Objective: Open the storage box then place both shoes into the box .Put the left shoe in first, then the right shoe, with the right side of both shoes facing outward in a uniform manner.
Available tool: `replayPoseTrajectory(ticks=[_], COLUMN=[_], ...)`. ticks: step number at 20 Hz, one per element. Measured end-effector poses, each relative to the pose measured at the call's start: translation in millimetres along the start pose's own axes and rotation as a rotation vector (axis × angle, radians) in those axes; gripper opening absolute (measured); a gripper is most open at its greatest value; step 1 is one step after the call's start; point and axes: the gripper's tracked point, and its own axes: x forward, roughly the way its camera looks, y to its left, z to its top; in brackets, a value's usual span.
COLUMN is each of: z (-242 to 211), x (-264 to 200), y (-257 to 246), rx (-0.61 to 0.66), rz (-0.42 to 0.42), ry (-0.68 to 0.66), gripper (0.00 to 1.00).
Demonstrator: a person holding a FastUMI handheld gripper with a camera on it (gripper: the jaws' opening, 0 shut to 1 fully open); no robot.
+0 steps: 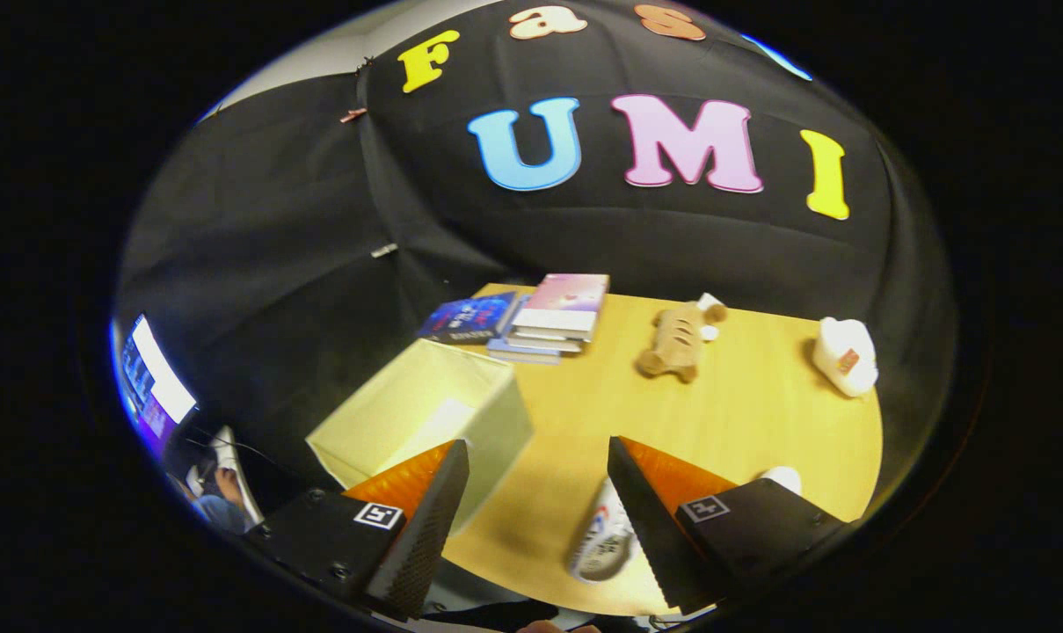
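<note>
Box (425,413) already stands open left of your fingers, gripper (538,492) spread and empty; shoe (603,536) sits under the right finger, so drop onto it next.

The gripper (538,492) hangs above the wooden table (760,413), fingers spread with nothing between them but bare tabletop. At ten o'clock of the fingers the open storage box (425,413) blocks the way, a shoe (603,538) lies under the right finger, and toward twelve and one o'clock sit stacked books (549,321), a plush toy (676,343) and another shoe (846,356).
</note>
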Motion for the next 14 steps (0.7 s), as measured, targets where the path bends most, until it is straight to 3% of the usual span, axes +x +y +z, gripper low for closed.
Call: replayPoseTrajectory(ticks=[4,9,14], z=[-70.6,-152.6,-184.1], x=[-1.4,19.8,65.7], y=[-74.2,-86.6,-93.0], rx=[0.001,0.043,0.010], rz=[-0.134,-0.123,-0.126], ry=[0.113,0.275,0.354], gripper=[0.99,0.99,0.99])
